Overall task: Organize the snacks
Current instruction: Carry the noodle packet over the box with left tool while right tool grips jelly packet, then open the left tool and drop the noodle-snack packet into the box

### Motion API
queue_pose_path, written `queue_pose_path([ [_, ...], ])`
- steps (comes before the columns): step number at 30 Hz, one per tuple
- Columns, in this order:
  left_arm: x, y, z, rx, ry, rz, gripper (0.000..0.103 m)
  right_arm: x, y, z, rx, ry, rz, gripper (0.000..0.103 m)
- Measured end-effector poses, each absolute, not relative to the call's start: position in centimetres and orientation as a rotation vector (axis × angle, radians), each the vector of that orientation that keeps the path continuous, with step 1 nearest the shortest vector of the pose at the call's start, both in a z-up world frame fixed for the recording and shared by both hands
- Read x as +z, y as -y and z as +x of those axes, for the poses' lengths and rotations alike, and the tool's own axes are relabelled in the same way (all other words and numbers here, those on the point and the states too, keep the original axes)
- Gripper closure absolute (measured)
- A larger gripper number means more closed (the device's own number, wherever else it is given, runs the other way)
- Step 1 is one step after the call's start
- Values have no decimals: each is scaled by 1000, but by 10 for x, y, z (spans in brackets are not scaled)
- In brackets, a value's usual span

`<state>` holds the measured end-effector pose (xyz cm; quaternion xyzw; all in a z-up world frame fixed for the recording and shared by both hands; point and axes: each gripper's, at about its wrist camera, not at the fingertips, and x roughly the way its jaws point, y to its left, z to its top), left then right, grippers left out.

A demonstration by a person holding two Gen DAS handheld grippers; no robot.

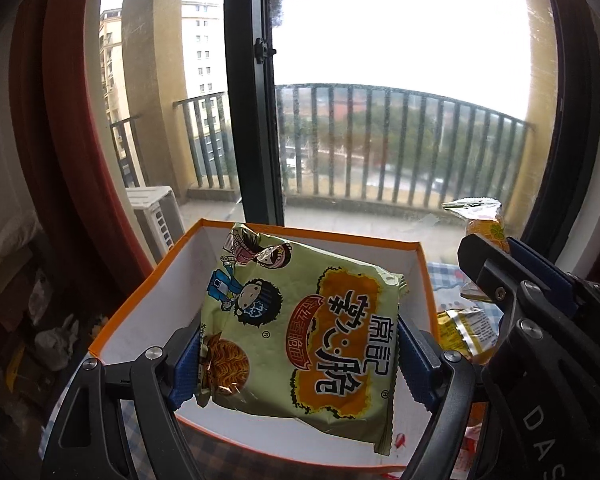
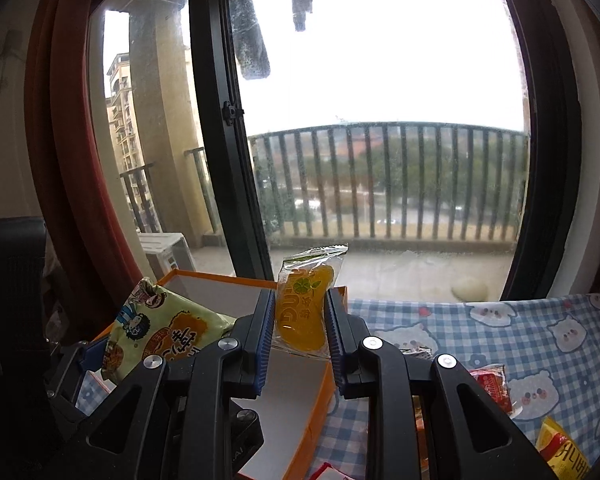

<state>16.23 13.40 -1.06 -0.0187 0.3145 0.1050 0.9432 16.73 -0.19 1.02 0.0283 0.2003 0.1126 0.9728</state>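
Observation:
My left gripper [image 1: 296, 356] is shut on a pale green crispy-noodle packet [image 1: 300, 320] with cartoon figures, held over the open white-lined orange box [image 1: 148, 308]. In the right wrist view that packet [image 2: 164, 332] shows at the left above the box [image 2: 320, 404]. My right gripper [image 2: 298, 340] is shut on a small clear pouch with an orange jelly [image 2: 304, 312], upright above the box's right wall. From the left wrist view the right gripper [image 1: 488, 248] appears at the right edge with the jelly pouch [image 1: 482, 224] sticking up from it.
A blue-checked cloth with bear prints [image 2: 500, 340] covers the table. Red snack packs [image 2: 492, 392] and a yellow pack [image 2: 560, 452] lie on it at the right. Another yellow packet [image 1: 464, 332] lies beside the box. A tall window and balcony railing stand behind.

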Motion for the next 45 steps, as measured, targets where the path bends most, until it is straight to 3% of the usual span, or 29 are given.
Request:
queue_pose_path([
  [16,-58,-159,208,255,-899,-66,16,-42,-39,241,268,-692,61,72],
  [17,-59,-159,209,242,-909,-73,15,-45,-39,243,277,-705,59,69],
  [19,-58,-159,210,228,-915,-88,14,-50,-38,247,271,-734,58,47],
  [20,-56,-161,210,221,-912,-96,12,-51,-37,247,257,-744,63,31],
  [23,-51,-161,205,232,-873,-84,2,-46,-39,243,263,-729,62,27],
  [27,-46,-158,198,223,-847,-75,1,-40,-38,238,275,-711,60,18],
  [45,-21,-147,144,198,-704,-97,1,-11,-21,180,283,-601,25,18],
])
